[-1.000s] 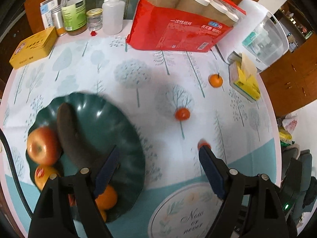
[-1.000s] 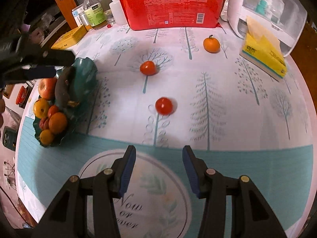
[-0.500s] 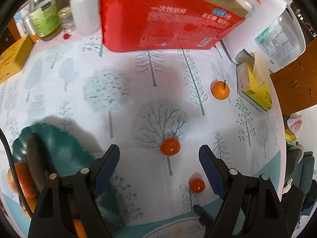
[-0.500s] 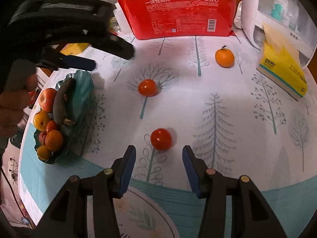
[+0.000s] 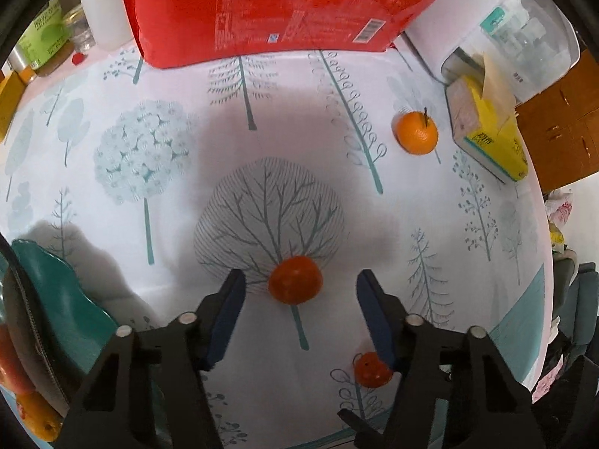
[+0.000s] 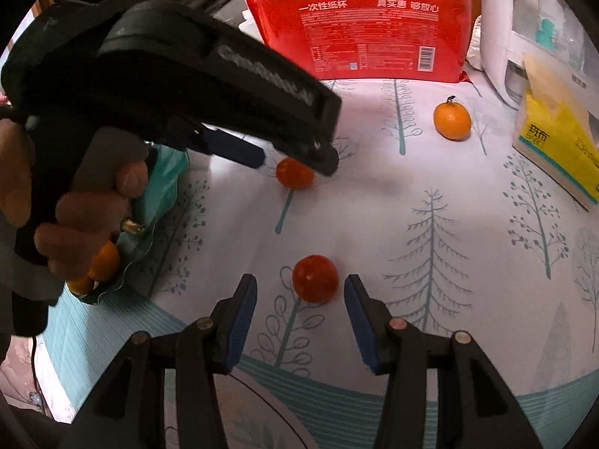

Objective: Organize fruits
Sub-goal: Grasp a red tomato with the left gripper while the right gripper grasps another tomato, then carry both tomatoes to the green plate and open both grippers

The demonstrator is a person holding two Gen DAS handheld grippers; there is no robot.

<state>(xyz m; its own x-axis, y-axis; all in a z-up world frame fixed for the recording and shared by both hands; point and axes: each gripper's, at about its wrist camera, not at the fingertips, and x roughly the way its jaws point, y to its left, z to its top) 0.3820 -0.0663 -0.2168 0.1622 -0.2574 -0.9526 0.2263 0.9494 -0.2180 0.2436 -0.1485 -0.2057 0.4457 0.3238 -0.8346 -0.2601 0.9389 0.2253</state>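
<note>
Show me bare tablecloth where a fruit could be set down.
Bare: between the orange, tissue box and near tomato. Also left of the far tomato, toward the bottles. Crowded: the back edge and beside the green plate.

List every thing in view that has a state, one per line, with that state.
Left gripper: closing, pads not yet touching the tomato between them.
Right gripper: closing, near tomato between the pads, untouched.
Far tomato: on the tablecloth, loose.
Near tomato: on the tablecloth, loose.
Orange: on the tablecloth, stem up, beside the tissue pack.
Green plate: holding fruit.
Tissue pack: open, a tissue sticking out.
</note>
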